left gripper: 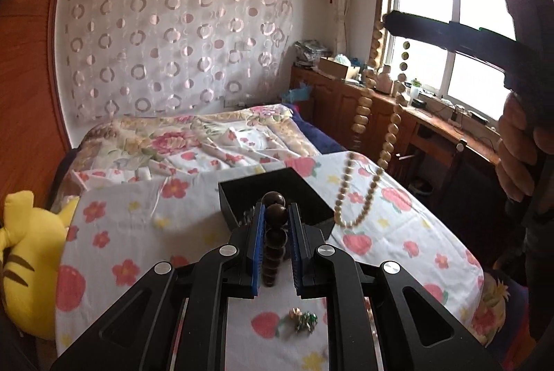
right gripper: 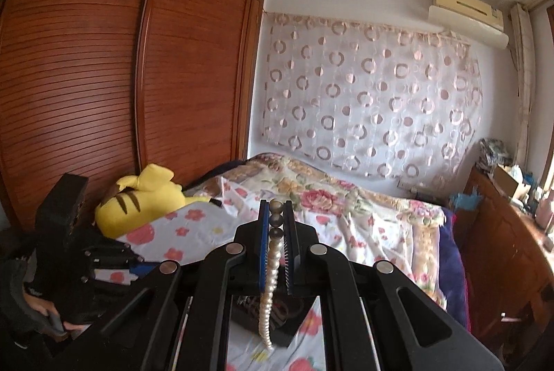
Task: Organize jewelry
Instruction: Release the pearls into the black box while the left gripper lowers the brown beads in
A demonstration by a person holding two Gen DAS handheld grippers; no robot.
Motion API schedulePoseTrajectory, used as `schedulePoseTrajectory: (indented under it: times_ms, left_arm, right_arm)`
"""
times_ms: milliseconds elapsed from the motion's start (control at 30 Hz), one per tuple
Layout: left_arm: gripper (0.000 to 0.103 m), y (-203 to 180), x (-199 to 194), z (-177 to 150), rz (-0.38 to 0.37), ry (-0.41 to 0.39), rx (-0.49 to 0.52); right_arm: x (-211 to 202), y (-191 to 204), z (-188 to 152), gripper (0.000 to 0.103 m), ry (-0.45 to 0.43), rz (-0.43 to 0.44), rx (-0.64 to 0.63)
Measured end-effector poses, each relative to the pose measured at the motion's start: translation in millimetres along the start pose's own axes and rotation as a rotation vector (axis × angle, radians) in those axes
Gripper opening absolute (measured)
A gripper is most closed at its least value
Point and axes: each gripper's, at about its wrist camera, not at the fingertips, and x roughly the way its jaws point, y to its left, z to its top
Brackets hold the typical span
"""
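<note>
Aloft, left gripper [left gripper: 275,215] around dark beads [left gripper: 275,232]; right gripper [right gripper: 276,218], pearls [right gripper: 271,274]

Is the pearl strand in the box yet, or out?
Out. The pearl strand hangs from the shut right gripper, above the black box.

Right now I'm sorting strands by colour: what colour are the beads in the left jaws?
Dark brown beads, glossy; clearest in the left wrist view.
</note>
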Motion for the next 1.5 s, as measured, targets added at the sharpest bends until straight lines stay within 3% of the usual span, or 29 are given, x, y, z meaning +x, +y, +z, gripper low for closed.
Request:
schedulePoseTrajectory:
  times_ms: [233, 467, 767, 933, 1067, 1100, 1133, 1200, 1500]
  left_arm:
    - [0.012, 13.0, 16.5, 18.5, -0.009, -0.003, -0.005]
    - [0.012, 28.1, 40.2, 31.7, -0.021, 0.006, -0.023]
    - [0.012, 38.4, 76.8, 45.0, -0.049, 0.028, -0.038]
    - [0.012, 36.4, 90.3, 54.5, -0.059, 0.026, -0.027]
    - [0.012, 36.9, 107.3, 57.0, -0.057, 0.046, -0.016]
    - [0.012, 36.3, 112.0, 55.6, -0.058, 0.055, -0.011]
    - [0.012, 36.2, 119.9, 54.1, -0.058, 0.070, -0.002]
    - [0.012, 37.9, 136.6, 50.5, -0.050, 0.108, 0.006]
    - [0.012, 47.0, 169.0, 35.3, -0.014, 0.176, 0.004]
  right_arm:
    - [39.2, -17.9, 0.0, 0.009, 0.026, 0.029, 0.027]
    - [78.8, -23.3, -38.9, 0.009, 0.131, 0.065, 0.052]
    - [101.3, -27.8, -76.7, 0.009, 0.224, 0.108, 0.099]
    - [125.0, -27.6, -116.3, 0.010, 0.343, 0.095, 0.107]
    - [130.6, -27.7, -138.5, 0.010, 0.371, 0.090, 0.140]
    - [130.5, -27.5, -140.5, 0.013, 0.367, 0.091, 0.139]
    - [129.3, -26.2, -142.5, 0.029, 0.360, 0.097, 0.138]
    - [126.6, -28.1, -144.4, 0.047, 0.347, 0.097, 0.147]
    - [113.3, -33.0, -150.3, 0.047, 0.320, 0.073, 0.159]
